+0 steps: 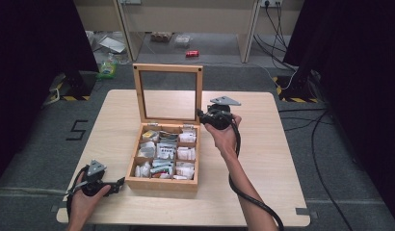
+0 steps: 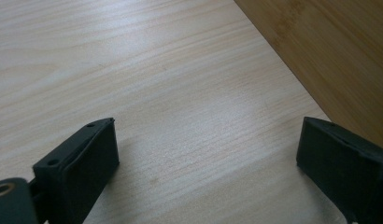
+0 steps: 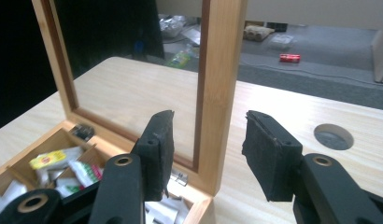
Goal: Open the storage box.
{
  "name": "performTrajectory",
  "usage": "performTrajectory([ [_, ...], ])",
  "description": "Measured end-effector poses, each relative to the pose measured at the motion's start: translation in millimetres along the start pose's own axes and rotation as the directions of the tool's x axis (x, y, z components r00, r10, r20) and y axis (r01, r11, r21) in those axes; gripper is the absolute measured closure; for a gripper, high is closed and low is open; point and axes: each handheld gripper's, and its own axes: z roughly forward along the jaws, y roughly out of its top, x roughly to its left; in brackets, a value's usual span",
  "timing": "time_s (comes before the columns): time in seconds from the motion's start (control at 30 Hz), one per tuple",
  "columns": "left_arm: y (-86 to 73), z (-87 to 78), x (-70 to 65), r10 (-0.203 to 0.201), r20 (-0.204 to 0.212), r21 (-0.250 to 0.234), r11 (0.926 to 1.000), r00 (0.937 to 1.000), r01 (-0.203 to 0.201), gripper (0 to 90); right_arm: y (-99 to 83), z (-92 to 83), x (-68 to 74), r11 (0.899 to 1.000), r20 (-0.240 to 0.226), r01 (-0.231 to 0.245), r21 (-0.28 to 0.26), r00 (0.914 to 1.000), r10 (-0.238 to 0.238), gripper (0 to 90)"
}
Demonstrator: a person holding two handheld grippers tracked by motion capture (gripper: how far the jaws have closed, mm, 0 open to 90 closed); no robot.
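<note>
On the pale table (image 1: pixel 263 159), a wooden box (image 1: pixel 162 183) of tea sachets (image 1: pixel 165 153) stands lid-up; right gripper (image 3: pixel 207 151) straddles its frame unclenched, left gripper (image 2: pixel 206 158) released.

A lab: black curtains (image 1: pixel 36 43), floor hazard tape (image 1: pixel 70 97), trailing cables (image 1: pixel 325 144).

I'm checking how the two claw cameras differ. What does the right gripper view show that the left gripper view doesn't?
Right gripper view: the wooden box's upright glass-paned lid, with its side frame between the open jaws of the right claw, plus packets in the box's compartments and a round hole in the table.

Left gripper view: the box's plain outer wall, and the left claw open over bare wood.

Both: the light wooden table and two black jaws standing apart.
</note>
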Motion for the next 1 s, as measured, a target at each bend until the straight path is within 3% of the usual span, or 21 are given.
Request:
performTrajectory([
  [0.3, 0.0, 0.0, 0.0, 0.0, 0.0, 0.0, 1.0, 1.0, 0.0, 5.0, -9.5, -5.9, 6.8, 0.999, -0.068, 0.043, 0.026, 0.9969, -0.041, 52.0],
  [0.5, 0.0, 0.0, 0.0, 0.0, 0.0, 0.0, 1.0, 1.0, 0.0, 5.0, -15.1, -11.2, 15.8, 0.995, -0.123, 0.087, 0.047, 0.9891, -0.081, 50.9],
  [1.0, 0.0, 0.0, 0.0, -0.001, 0.0, 0.0, 1.0, 1.0, 0.001, 5.0, -22.7, -22.6, 27.4, 0.988, -0.188, 0.136, 0.069, 0.9747, -0.121, 47.9],
])
